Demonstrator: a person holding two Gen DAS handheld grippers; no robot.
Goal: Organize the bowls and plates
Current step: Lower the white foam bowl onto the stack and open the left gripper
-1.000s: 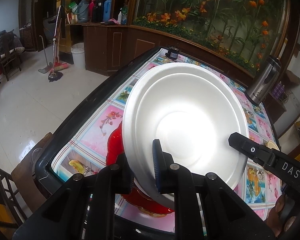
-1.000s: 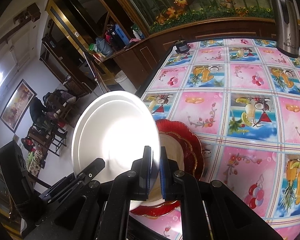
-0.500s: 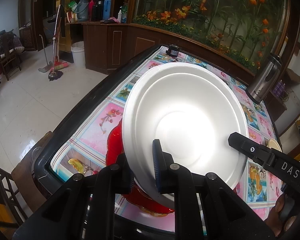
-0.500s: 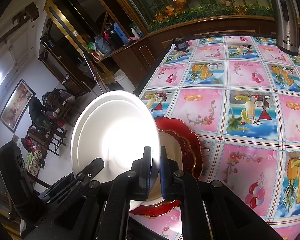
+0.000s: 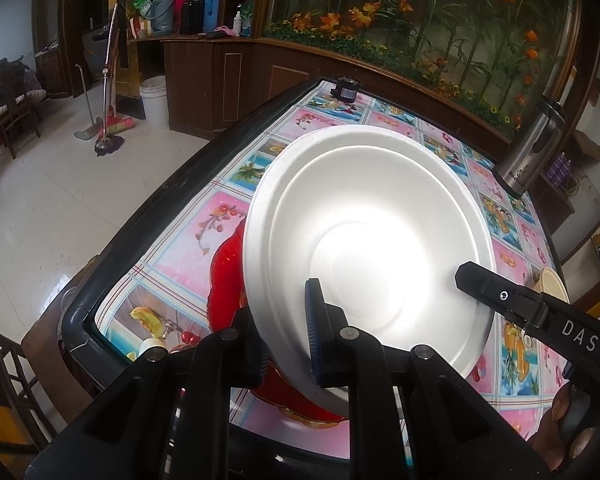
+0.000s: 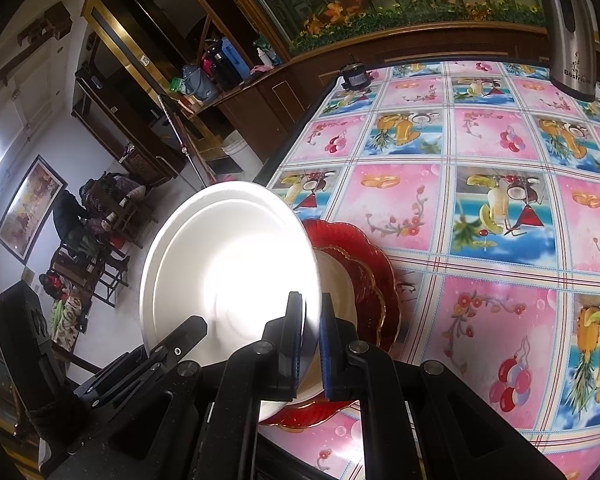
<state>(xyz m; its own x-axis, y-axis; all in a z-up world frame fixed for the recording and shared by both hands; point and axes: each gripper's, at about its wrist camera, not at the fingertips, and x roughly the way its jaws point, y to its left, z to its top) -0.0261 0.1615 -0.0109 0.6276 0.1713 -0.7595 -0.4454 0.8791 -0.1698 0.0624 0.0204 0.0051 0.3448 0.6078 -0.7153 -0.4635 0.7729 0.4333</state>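
With both grippers pinching the white foam plate's (image 5: 364,240) near rim, left gripper (image 5: 286,340) and right gripper (image 6: 310,344) hold it tilted over the red plate (image 6: 376,276), probably for stacking.

The large white round foam plate (image 5: 364,240), tilted up on edge, covered most of the red scalloped glass plate (image 5: 226,276) beneath it in the left wrist view; only a red sliver showed at its left and lower rim. Glare washed out the white plate's centre in both views. In the right wrist view, the cream dish (image 6: 340,288) lying in the red plate was half hidden behind the white rim. The left gripper (image 5: 286,340) had 1 pad concealed behind the plate. The tall steel flask (image 6: 570,36) was cut off by the top edge. People seated far left (image 6: 80,216) were too small to make out.
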